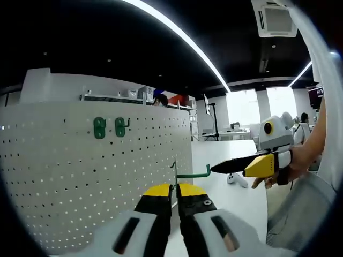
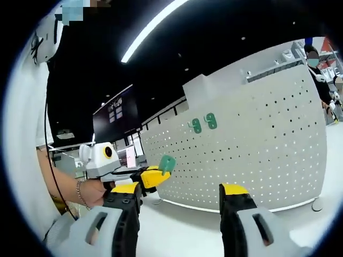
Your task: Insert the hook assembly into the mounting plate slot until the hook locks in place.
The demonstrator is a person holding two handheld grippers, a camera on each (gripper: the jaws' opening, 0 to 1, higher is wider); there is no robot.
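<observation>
A green hook [image 1: 188,174] is held clamped in the closed left tool [image 1: 174,191], near the white pegboard [image 1: 80,182] but not yet inserted. The right tool [image 2: 182,195] is held wide open, gripping nothing. Two green hooks [image 1: 110,127] are already seated high on the pegboard. Insertion and locking of the held hook are judged as remaining.

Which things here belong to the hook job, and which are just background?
Job:
- green hook, shut in the left gripper
- white pegboard
- two green hooks already on it
- right gripper, open and empty

Background:
- white table
- ceiling light strip
- dark screen
- person behind the board
</observation>
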